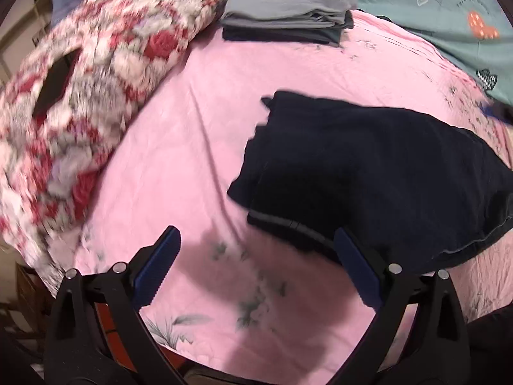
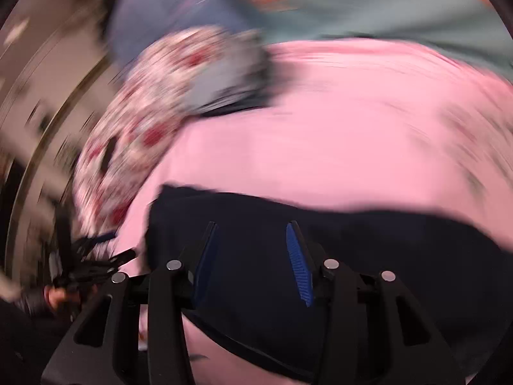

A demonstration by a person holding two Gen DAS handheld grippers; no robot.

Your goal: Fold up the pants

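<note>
Dark cloth: the pants (image 1: pixel 378 173) lie in a folded-looking bundle on the pink sheet (image 1: pixel 198 134), to the right of my left claw and directly under my right one.
Left claw (image 1: pixel 256 266): jaws wide apart, nothing between them but sheet; its right finger sits just beside the bundle's near edge.
Right claw (image 2: pixel 253 256): jaws part open over the pants; I judge no cloth is pinched, though blur makes that less than sure.
Nearest risk: if I close the right claw here I may catch only the top layer, and lifting would pull the fold open.
Left-side risk: sweeping the left claw toward the bundle could snag the loose near edge and drag the whole thing askew.
Blur risk: the right view is smeared, so any grip I aim now could land off the edge I mean.
Quilt (image 1: pixel 96 89): the flowered roll lies well left, a snag only if I swing wide.
Far stack (image 1: pixel 288 16): folded grey clothes wait at the sheet's far edge; carrying the bundle there carelessly could topple them.
</note>
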